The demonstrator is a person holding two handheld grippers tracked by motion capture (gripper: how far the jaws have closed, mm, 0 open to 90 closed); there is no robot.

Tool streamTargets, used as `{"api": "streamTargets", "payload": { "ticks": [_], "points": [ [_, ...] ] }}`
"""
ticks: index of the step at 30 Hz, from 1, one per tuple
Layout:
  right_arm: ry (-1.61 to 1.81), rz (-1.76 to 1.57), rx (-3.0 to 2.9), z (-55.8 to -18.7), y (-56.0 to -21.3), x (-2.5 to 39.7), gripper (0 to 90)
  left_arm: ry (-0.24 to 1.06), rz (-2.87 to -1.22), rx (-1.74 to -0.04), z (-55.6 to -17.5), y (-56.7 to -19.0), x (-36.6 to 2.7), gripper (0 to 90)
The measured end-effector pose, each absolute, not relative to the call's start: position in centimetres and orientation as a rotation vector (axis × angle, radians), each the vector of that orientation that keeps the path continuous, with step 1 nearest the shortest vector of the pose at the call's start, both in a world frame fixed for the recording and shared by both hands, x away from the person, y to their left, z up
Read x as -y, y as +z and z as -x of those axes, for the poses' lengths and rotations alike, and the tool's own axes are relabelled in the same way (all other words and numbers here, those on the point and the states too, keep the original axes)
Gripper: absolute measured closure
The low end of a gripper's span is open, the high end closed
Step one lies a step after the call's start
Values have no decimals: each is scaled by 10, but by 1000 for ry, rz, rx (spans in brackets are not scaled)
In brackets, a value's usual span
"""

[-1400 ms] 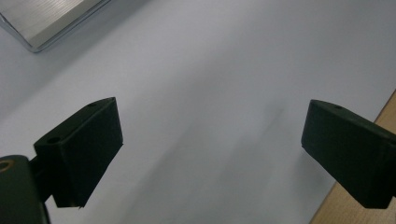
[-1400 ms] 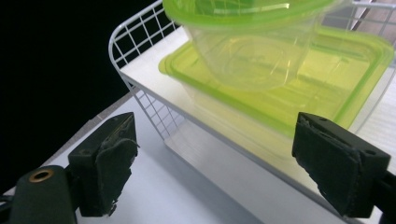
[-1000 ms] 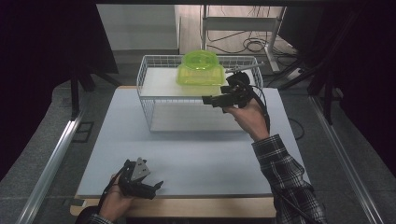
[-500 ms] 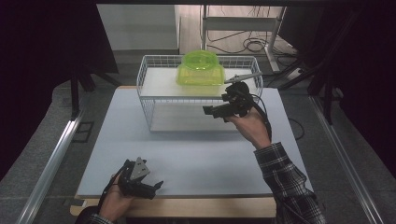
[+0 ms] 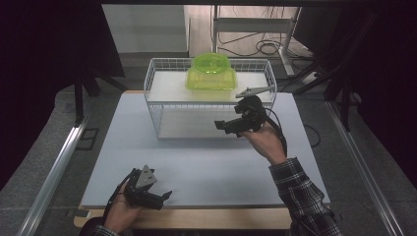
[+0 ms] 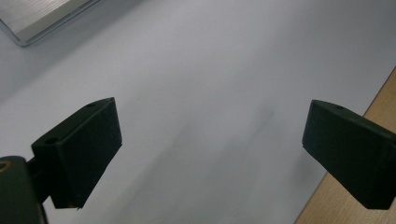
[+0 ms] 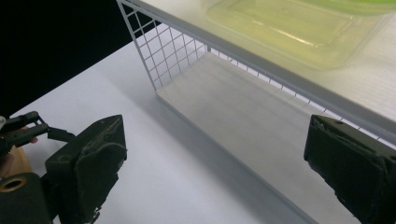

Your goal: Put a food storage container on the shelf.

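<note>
**Right jaws drawn back from the rack**

My left gripper (image 5: 147,189) rests open at the tabletop's (image 5: 196,162) near edge. My right gripper (image 5: 236,125), jaws wide and empty, has pulled back toward me. The green container (image 5: 211,73) sits on the wire rack's (image 5: 162,98) top shelf: placed, I judge.

Glossy plastic container (image 5: 211,71) (wire rack (image 5: 162,105))

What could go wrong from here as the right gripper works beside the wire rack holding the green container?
1. The right gripper is open, holds nothing, and sits close to the wire rack; a careless move might snag the mesh or shift the rack.
2. The green container rests on the upper shelf, so a hard knock to the rack might jolt it.
3. The left gripper lies near the table edge, where it could slip off.
</note>
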State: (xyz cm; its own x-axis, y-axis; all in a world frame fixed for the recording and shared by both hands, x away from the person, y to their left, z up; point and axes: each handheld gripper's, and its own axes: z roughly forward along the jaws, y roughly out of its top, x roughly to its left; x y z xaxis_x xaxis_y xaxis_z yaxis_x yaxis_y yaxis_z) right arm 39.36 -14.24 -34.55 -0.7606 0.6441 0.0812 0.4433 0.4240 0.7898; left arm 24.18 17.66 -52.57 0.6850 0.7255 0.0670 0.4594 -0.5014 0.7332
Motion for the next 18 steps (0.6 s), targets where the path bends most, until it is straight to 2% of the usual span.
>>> {"api": "streamTargets", "payload": {
  "ticks": [18],
  "points": [
    [1191,-952,-2475,-379,-378,152,28,456,-2162,-909,-243,-526,-179,43]
  ]
}}
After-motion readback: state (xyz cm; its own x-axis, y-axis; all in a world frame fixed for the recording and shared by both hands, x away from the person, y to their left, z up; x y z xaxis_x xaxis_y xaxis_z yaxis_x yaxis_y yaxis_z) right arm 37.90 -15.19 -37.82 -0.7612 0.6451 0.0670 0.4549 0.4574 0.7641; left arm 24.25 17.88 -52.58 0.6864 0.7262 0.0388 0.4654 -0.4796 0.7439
